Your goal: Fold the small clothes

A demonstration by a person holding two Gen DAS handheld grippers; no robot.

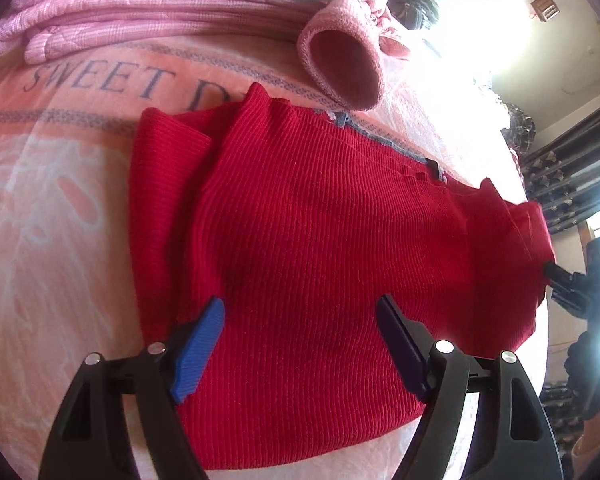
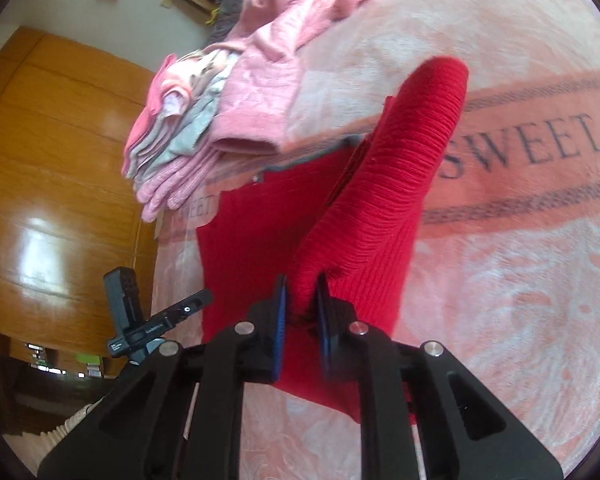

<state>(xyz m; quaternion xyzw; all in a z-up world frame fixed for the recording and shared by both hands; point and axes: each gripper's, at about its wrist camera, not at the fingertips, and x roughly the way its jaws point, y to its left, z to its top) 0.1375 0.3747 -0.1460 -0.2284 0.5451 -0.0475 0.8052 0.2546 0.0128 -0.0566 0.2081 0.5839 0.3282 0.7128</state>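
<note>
The right gripper (image 2: 302, 300) is clamping a thin edge of the red ribbed knit sweater (image 1: 300, 240), while the left gripper (image 1: 300, 320) is hovering spread wide above it; that small pinch is probably risking slipping out mid-fold.

1. The blanket (image 1: 60, 168) lettering is cut short by the red sweater (image 1: 300, 220) after "SWEET D".
2. The sweater's hem is hidden between the right gripper (image 2: 302, 304) pads.
3. The window (image 1: 480, 20) is washed out by glare.

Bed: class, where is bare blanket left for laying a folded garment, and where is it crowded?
Free: the blanket beside the red sweater, below the SWEET lettering. Crowded: the pink pile behind the sweater.
</note>
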